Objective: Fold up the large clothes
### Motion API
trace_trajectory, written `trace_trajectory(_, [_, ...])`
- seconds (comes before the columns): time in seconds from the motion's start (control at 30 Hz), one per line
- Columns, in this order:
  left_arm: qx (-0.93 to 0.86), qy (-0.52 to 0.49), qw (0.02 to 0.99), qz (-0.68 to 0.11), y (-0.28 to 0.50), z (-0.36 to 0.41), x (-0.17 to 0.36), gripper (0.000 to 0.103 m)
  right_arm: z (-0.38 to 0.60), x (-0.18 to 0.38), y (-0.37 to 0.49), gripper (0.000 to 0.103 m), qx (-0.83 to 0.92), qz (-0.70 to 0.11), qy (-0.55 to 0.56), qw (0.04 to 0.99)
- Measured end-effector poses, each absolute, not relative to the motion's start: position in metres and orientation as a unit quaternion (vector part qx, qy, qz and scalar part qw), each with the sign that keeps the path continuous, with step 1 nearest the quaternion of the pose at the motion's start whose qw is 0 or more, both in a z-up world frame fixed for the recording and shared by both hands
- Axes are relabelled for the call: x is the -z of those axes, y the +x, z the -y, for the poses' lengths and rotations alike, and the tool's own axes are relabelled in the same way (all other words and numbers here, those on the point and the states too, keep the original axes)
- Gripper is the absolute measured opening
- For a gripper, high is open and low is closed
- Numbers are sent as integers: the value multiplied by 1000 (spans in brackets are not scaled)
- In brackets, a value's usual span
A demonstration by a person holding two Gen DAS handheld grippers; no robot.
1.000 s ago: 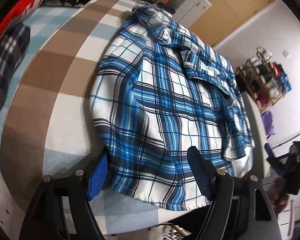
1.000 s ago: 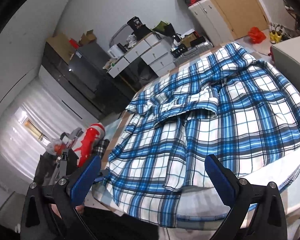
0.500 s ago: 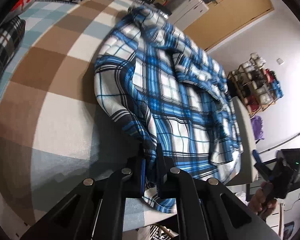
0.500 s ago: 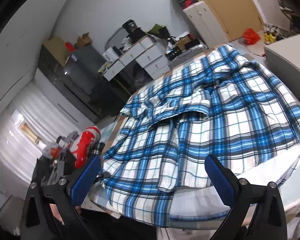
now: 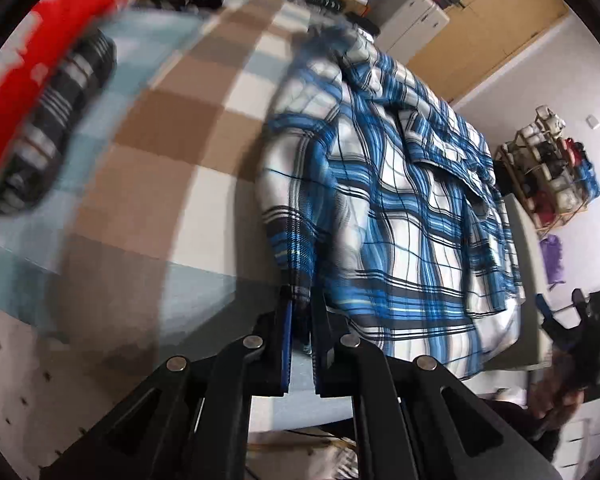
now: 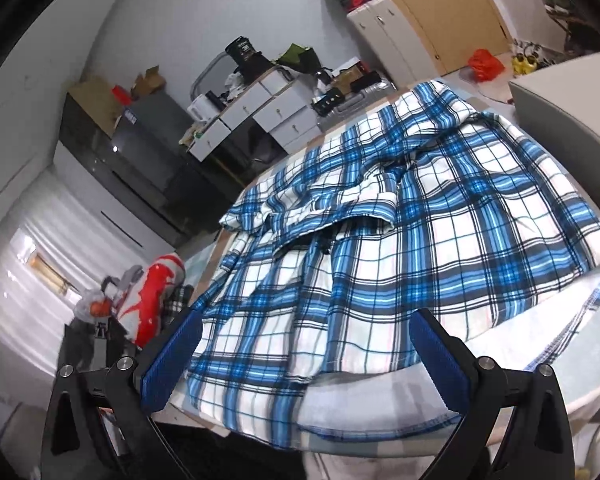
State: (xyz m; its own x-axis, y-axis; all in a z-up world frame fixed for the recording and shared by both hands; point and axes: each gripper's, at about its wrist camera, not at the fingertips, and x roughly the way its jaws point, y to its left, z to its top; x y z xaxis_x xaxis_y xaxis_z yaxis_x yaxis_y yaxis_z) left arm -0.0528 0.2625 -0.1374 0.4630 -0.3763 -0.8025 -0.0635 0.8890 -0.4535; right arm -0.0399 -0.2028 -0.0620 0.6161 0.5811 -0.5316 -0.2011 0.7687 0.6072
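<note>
Cluttered storage fills the room behind your checked bench cloth (image 5: 168, 168), with a red bundle (image 5: 40, 60) and a dark plaid garment (image 5: 52, 132) lying at ten o'clock in the left wrist view, well apart from the work. Your left gripper (image 5: 300, 312) is clamped on the near left hem of the blue plaid shirt (image 5: 400, 208), with the cloth pinched between the pads and lifted into a ridge. Your right gripper (image 6: 304, 356) stands wide with nothing in it, poised above the hem nearest you. That shirt lies spread across the right half of the bench, part of it draping over the near edge. Expect it to be light, soft and floppy, so it will sag and drag rather than hold a line; take it at hem corners or seams, where the layers are thicker. Its long axis runs from six o'clock up toward twelve, collar end farthest from you.
</note>
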Motion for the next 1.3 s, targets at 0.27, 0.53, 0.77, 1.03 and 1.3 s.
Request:
trace_trajectory(0.27, [94, -207, 814, -535, -50, -265, 143, 3, 197, 63, -38, 103, -249, -381, 248, 855])
trace_trajectory(0.53, [87, -220, 810, -536, -32, -273, 150, 11, 190, 55, -47, 103, -264, -369, 222, 863])
trace_trajectory(0.77, [140, -241, 813, -512, -29, -264, 150, 63, 187, 53, -46, 103, -278, -364, 222, 861])
trace_trajectory(1.03, [132, -244, 797, -537, -20, -268, 159, 0, 191, 50, -49, 103, -280, -355, 221, 864])
trace_trajectory(1.3, [142, -229, 819, -506, -38, -265, 133, 0, 217, 50, -47, 103, -251, -341, 260, 868])
